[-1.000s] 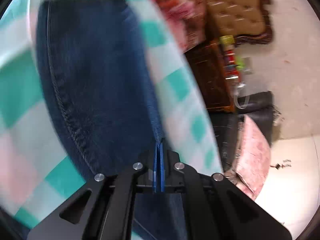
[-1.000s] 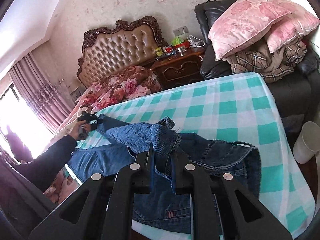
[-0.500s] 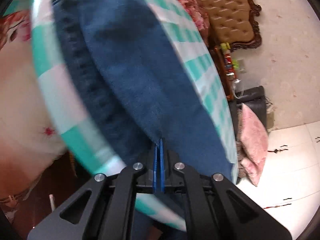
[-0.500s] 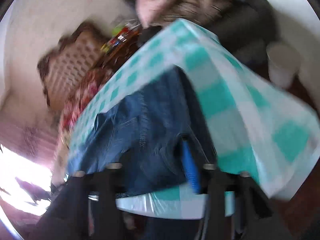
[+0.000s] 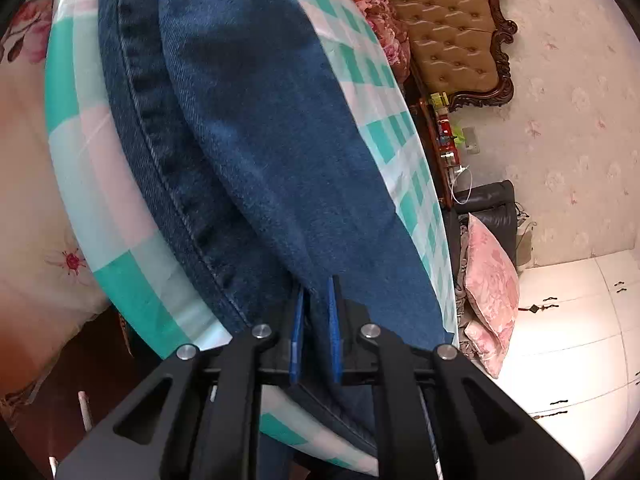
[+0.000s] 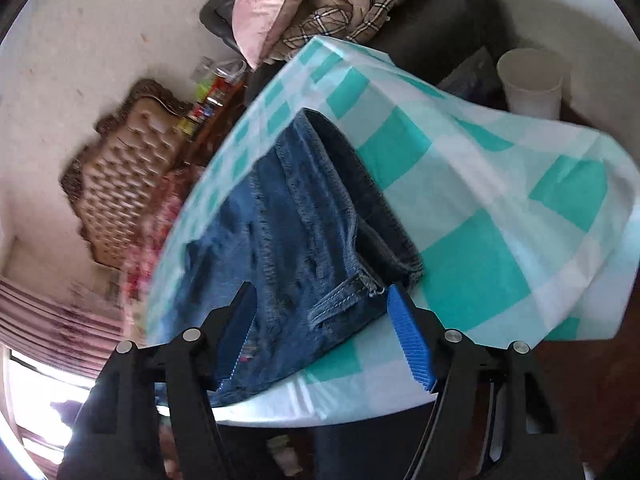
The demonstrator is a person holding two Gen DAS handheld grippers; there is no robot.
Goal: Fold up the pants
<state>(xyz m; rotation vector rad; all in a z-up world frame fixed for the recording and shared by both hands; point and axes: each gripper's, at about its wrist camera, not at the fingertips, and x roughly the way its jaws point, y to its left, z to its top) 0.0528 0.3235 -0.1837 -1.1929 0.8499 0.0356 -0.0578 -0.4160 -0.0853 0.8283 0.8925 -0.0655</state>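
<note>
Blue denim pants (image 5: 248, 152) lie on a table with a teal and white checked cloth (image 5: 120, 208), the legs stacked one over the other. My left gripper (image 5: 316, 300) has its blue pads slightly apart with the leg's edge fold between them. In the right wrist view the waist end of the pants (image 6: 304, 240) lies flat near the table's front edge. My right gripper (image 6: 320, 320) is open wide, its pads on either side of the waistband corner, holding nothing.
A tufted headboard (image 5: 448, 28) and a floral bed stand beyond the table. A dark armchair with pink pillows (image 6: 272, 4) and plaid clothes is behind it. A white bin (image 6: 532, 80) stands on the floor. The cloth (image 6: 520, 216) hangs over the table edge.
My right gripper let go of the waistband and opened wide; the waist now lies flat on the table. My left gripper's pads have parted slightly on the leg edge.
</note>
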